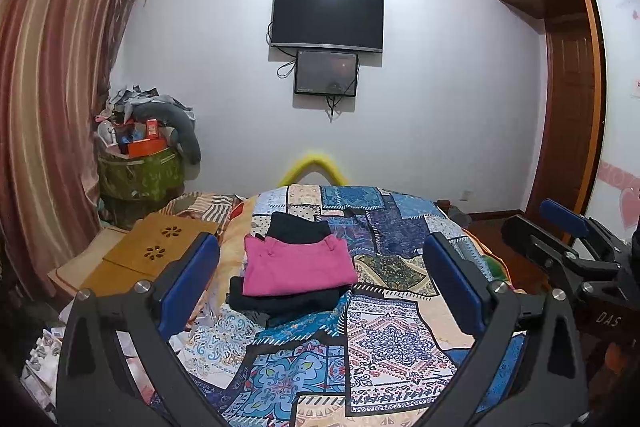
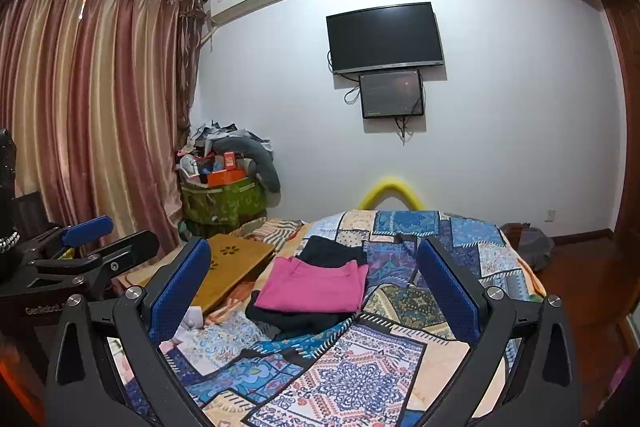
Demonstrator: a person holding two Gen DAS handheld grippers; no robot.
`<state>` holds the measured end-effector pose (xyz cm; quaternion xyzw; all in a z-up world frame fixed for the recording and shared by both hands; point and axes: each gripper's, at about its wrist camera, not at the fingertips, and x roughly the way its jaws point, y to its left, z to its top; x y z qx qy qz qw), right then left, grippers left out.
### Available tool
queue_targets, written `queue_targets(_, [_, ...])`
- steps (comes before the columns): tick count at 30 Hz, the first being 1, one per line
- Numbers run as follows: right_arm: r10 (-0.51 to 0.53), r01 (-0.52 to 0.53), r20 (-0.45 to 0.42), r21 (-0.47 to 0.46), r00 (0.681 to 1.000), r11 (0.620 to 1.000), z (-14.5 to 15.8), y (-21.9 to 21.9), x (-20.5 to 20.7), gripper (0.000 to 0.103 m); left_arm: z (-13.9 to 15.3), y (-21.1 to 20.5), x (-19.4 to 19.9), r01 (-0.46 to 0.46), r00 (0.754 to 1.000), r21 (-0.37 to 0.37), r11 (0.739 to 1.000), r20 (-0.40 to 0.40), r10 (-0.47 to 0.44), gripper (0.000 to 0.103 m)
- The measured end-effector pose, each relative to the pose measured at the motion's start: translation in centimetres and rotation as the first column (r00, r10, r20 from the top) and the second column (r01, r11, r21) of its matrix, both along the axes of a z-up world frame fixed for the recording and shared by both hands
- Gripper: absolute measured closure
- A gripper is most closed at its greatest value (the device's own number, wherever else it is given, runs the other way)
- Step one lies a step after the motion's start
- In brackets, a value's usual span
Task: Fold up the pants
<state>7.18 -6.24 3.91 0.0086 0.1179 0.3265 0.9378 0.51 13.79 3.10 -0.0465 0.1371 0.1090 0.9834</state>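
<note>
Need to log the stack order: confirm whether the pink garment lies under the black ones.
No, the folded pink garment lies on top of a folded black garment, with another black garment just behind it.

Two hand-held grippers: the left hand-held gripper (image 1: 320,279) and the right hand-held gripper (image 2: 316,291), both with jaws spread wide. Three folded garments are stacked near the bed's left edge: one pink piece (image 1: 298,269) and two black pieces (image 1: 298,227) (image 1: 280,301). One patchwork bed cover (image 1: 392,339). Two screens (image 1: 327,18) (image 1: 326,73) on the wall. One wooden lap board (image 1: 160,247).
</note>
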Motion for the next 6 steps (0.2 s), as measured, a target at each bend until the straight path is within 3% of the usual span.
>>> queue_targets(6, [-0.002, 0.002, -0.007, -0.002, 1.0, 1.0, -0.15, 0.0, 0.2, 0.001, -0.21, -0.02, 0.08, 0.007, 1.0, -0.003, 1.0, -0.006, -0.007, 0.0])
